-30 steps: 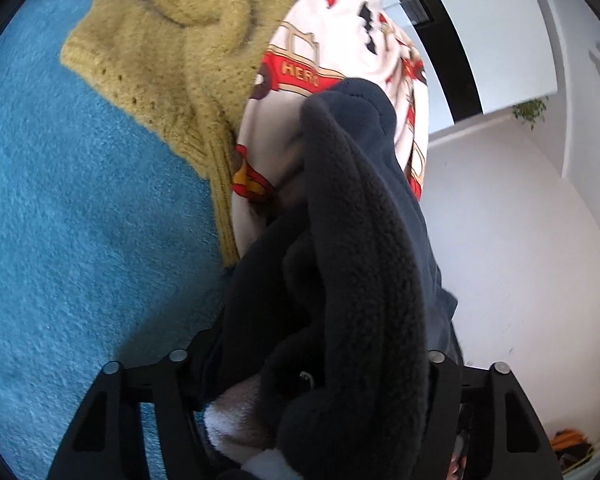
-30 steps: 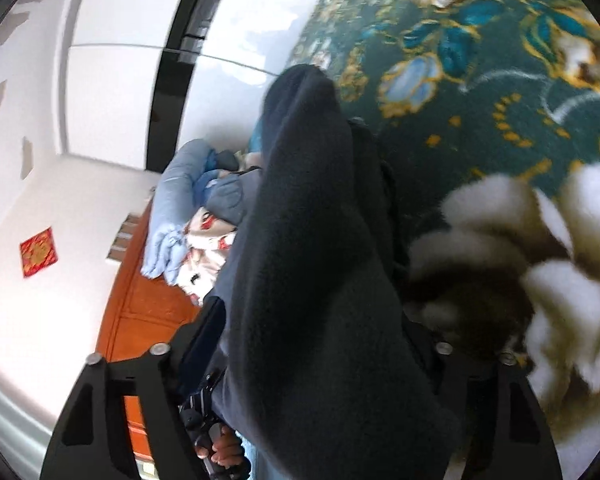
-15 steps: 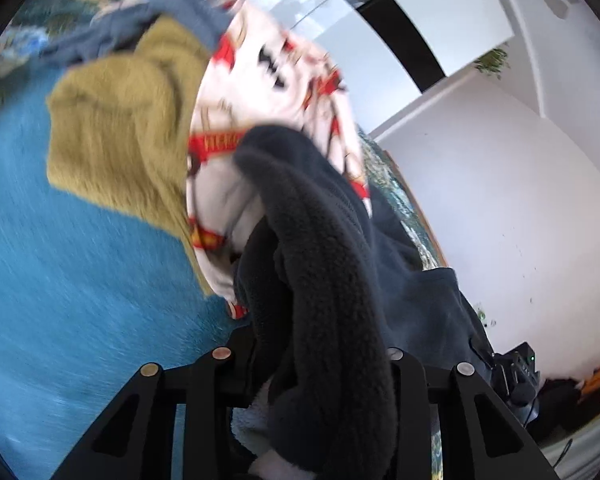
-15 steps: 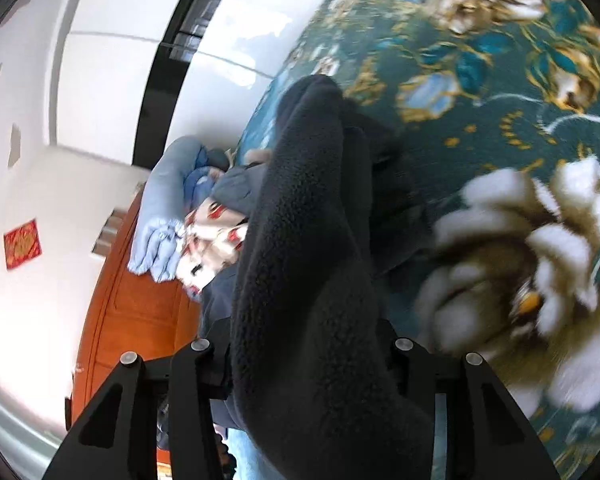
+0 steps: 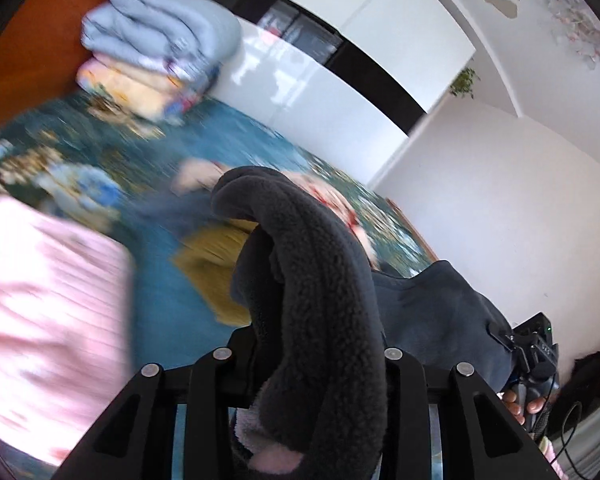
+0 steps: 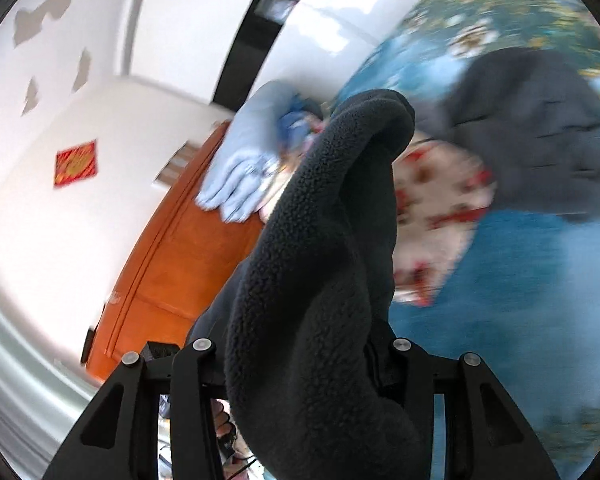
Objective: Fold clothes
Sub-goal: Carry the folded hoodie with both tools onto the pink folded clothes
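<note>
Left gripper (image 5: 312, 344) is clamped on a thick fold of a dark charcoal fleece garment (image 5: 324, 280), its jaws partly closed around the bunched pile. Right gripper (image 6: 300, 344) grips another fold of the same fleece in the same way, so the garment hangs between the two, raised above a bed covered in a teal floral blanket (image 5: 148, 148). On the bed beneath lie a mustard-yellow knitted sweater (image 5: 216, 264), a white garment printed in red (image 6: 440, 216) and a ribbed pink garment (image 5: 48, 300). A stack of folded pale-blue bedding (image 5: 160, 36) rests against the orange-brown wooden headboard (image 6: 180, 264) at the bed's far edge.
</note>
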Available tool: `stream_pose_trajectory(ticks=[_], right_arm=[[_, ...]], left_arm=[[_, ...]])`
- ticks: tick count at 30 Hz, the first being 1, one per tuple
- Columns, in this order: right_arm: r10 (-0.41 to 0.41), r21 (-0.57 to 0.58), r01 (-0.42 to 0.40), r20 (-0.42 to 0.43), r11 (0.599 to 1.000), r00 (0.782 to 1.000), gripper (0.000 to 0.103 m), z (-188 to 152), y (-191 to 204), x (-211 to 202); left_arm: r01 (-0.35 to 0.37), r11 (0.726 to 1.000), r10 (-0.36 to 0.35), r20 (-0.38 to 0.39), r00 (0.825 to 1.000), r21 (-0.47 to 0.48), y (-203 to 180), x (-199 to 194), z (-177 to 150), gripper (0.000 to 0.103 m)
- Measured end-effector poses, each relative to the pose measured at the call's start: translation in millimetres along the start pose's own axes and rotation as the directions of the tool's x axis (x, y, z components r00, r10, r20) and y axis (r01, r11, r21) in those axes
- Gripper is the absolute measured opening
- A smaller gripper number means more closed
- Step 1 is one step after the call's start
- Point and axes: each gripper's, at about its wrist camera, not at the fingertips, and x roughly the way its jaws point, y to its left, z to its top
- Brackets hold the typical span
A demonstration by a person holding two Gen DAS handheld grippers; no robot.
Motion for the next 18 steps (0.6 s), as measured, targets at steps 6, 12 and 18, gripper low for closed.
stream_pose_trajectory(ticks=[6, 12, 18], right_arm=[[0.052, -0.059, -0.059, -0.124, 0.996, 0.991, 0.048, -29.7, 55.5, 108.7], [0.092, -0.038, -0.103, -0.222, 0.994, 0.971, 0.048, -68.9, 81.6, 211.3], [0.116, -0.008, -0.121, -0.227, 0.993, 0.967, 0.048, -108.5, 94.1, 266.7]], left_arm=[[-0.106, 0.988, 0.113, 0.064, 0.992, -0.108, 96.7, -74.5, 28.9, 0.037], [-0.196, 0.947, 0.227, 0.1, 0.969, -0.254, 184.9, -126.9, 37.0, 0.037], [-0.307, 0.92, 0.349, 0.152, 0.925, -0.243, 226.2, -162.9, 48.0, 0.037]])
